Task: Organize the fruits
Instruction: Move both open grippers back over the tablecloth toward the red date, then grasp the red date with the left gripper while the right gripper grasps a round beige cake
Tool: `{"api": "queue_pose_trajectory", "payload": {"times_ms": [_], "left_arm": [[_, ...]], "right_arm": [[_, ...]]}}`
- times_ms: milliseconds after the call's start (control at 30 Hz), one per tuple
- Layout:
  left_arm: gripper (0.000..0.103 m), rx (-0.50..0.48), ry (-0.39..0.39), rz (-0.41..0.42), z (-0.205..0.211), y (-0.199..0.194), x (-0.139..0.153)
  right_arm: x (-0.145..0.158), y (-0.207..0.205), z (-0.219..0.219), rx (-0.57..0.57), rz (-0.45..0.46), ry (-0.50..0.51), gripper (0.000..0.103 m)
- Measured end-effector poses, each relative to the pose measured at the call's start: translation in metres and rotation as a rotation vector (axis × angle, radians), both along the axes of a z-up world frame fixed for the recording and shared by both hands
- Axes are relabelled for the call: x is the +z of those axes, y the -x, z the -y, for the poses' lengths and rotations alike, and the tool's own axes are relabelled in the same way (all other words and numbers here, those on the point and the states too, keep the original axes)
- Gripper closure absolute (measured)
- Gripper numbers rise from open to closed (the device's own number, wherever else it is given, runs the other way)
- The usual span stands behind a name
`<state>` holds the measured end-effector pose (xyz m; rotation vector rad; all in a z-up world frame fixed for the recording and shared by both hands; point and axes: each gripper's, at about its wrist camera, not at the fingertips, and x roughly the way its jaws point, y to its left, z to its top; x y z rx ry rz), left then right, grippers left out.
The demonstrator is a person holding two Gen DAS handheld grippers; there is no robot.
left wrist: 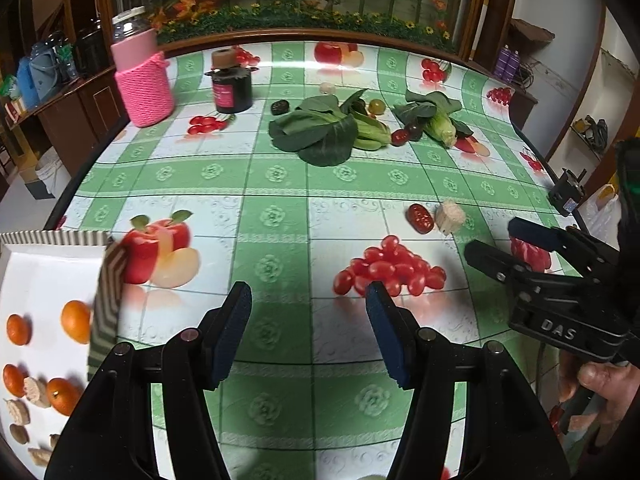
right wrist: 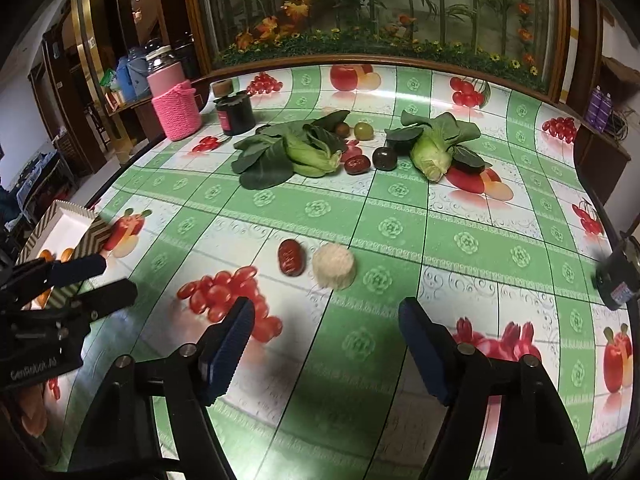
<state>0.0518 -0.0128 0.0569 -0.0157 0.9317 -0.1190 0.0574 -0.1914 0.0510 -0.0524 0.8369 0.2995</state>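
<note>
From the left wrist, our left gripper (left wrist: 308, 320) hangs half open and empty over the tablecloth (left wrist: 276, 184), oranges (left wrist: 76, 321) in the white box (left wrist: 48, 264) beside it. From the right wrist, our right gripper (right wrist: 326, 332) gapes wide, empty, just short of the red date (right wrist: 291, 257) and the pale round cake (right wrist: 334, 265).

Glossy plastic tablecloth (right wrist: 392, 200) (pink jar cover (right wrist: 176, 114) knitted).
</note>
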Motion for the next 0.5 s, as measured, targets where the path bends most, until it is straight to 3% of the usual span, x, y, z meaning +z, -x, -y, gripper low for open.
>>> {"api": "queue_pose_trajectory", "payload": {"times_ms": [167, 333, 400, 467, 500], "left_arm": [[0.045, -0.012, 0.012, -0.008, 0.007, -0.007, 0.0], [0.045, -0.021, 0.009, -0.017, 0.015, -0.015, -0.003], [0.045, -0.024, 0.011, -0.02, 0.018, -0.018, -0.004], [0.045, -0.029, 0.01, -0.022, 0.023, -0.022, -0.005], [0.045, -0.031, 0.009, -0.023, 0.025, -0.023, -0.005]], "right_arm": [[-0.007, -0.017, -0.002, 0.007, -0.008, 0.032, 0.04], [-0.013, -0.027, -0.003, 0.026, -0.017, 0.013, 0.043], [-0.017, -0.032, -0.006, 0.034, -0.019, 0.026, 0.052], [-0.02, -0.036, -0.006, 0.039, -0.034, 0.026, 0.075], [-0.023, -0.039, -0.005, 0.044, -0.046, 0.015, 0.075]]}}
